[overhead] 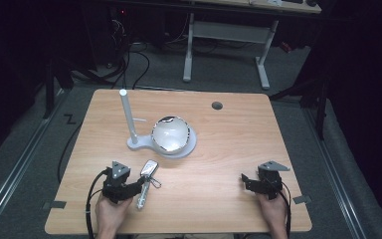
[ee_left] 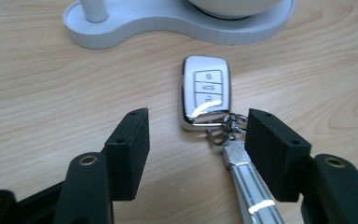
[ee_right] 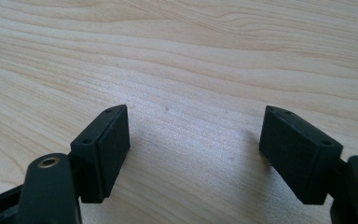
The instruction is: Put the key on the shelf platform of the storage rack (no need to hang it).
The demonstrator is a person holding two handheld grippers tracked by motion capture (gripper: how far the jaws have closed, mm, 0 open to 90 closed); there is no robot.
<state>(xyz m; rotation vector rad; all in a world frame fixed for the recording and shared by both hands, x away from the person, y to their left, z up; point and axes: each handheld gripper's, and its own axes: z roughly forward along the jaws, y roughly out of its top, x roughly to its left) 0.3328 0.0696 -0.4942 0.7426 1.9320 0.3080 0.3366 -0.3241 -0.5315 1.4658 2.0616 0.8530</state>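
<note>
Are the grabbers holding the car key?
No, nothing is held. The left hand-held gripper stands open around the car key; the right hand-held gripper is open too.

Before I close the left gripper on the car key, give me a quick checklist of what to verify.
1. Left gripper open: ok.
2. Car key lying flat on the table: ok.
3. Key centred between the jaws: not ok, it sits nearer one jaw, whose pad covers part of the key ring.
4. Key apart from the white stand: ok.
5. Metal pendant free to lift: cannot tell.
6. Right gripper open, nothing between its jaws: ok.
</note>
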